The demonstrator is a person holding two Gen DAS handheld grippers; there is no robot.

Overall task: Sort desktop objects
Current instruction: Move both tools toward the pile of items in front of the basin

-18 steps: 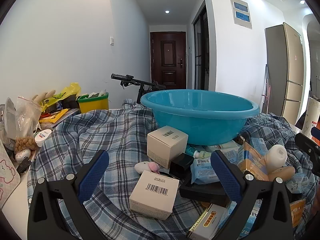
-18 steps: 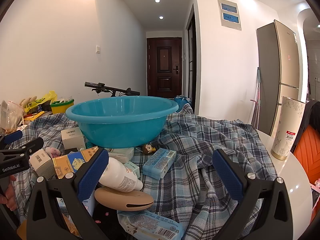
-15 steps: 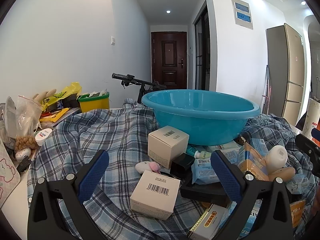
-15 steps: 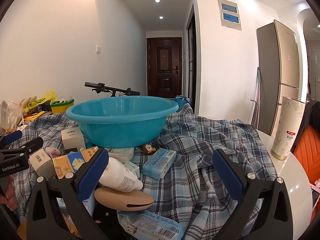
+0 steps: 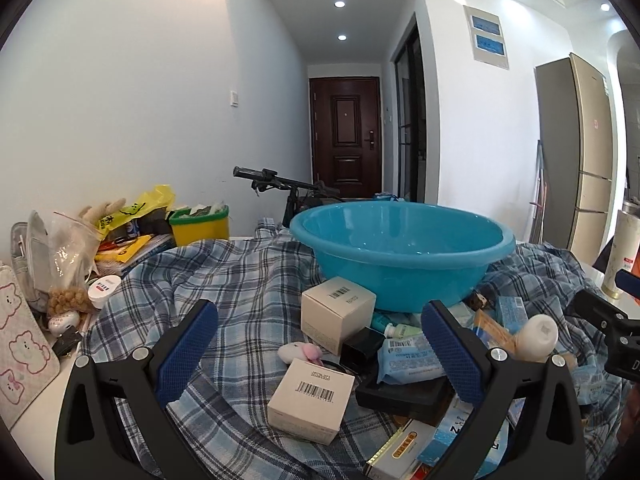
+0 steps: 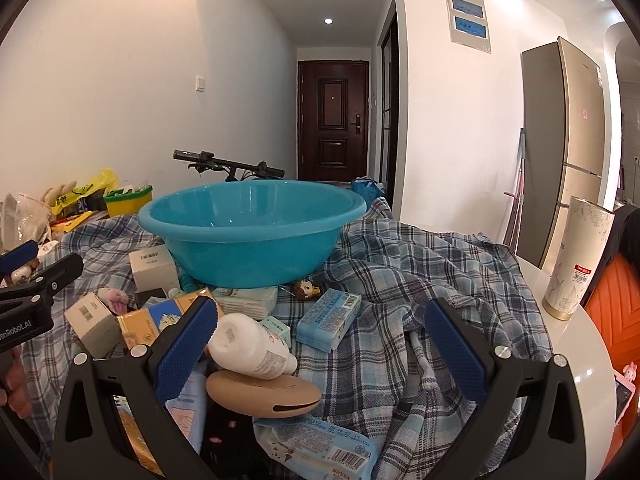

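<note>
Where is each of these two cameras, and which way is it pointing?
Left wrist: sits on the left gripper, looking forward over open jaws at white boxes and the blue basin; the right gripper shows at the edge.
Right wrist: sits on the right gripper, open jaws over a white bottle; the left gripper shows at the left edge.
Both share the basin, plaid cloth, hallway door.
</note>
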